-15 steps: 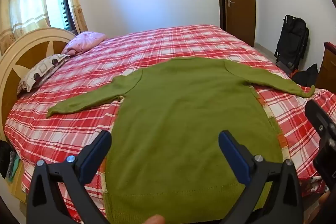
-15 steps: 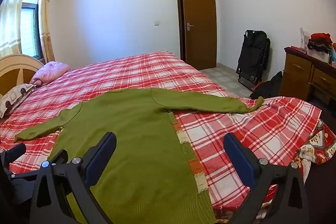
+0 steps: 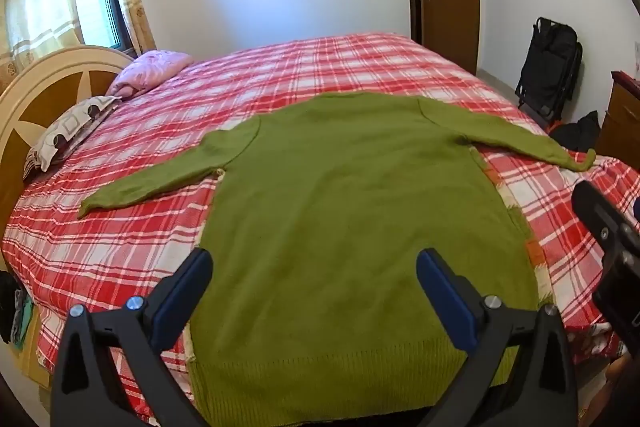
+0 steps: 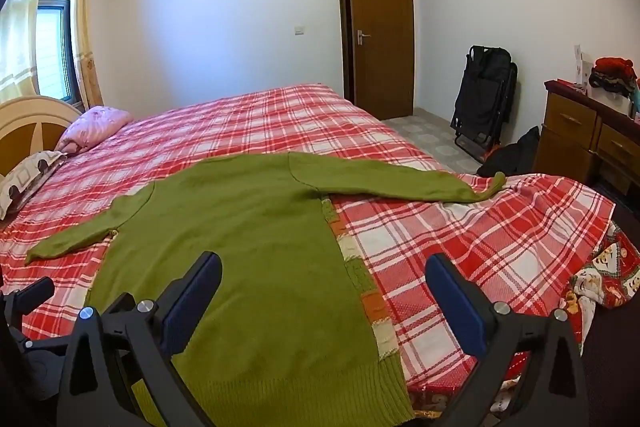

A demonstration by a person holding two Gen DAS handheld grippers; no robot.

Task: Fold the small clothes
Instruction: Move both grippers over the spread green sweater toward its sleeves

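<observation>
A green knitted sweater (image 3: 352, 211) (image 4: 240, 243) lies flat and back side up on the red plaid bed (image 3: 120, 243) (image 4: 460, 251), both sleeves spread out sideways, its ribbed hem at the near edge. My left gripper (image 3: 314, 267) hovers over the sweater's lower body, jaws wide open and empty. My right gripper (image 4: 324, 271) hangs over the sweater's right side seam, also wide open with nothing held. The right gripper's body shows at the right edge of the left wrist view, and the left gripper at the lower left of the right wrist view.
Two pillows (image 3: 148, 75) (image 3: 68, 135) lie by the wooden headboard (image 3: 36, 95) at the left. A folded black chair (image 4: 486, 99), a dark bag (image 4: 512, 155) and a wooden dresser (image 4: 580, 131) stand right of the bed. A patterned cloth (image 4: 600, 279) hangs at the bed's right corner.
Both grippers have shifted only slightly; the left view sits a little closer to the sweater's hem. The sweater lies as before, and both jaws stay wide open.
</observation>
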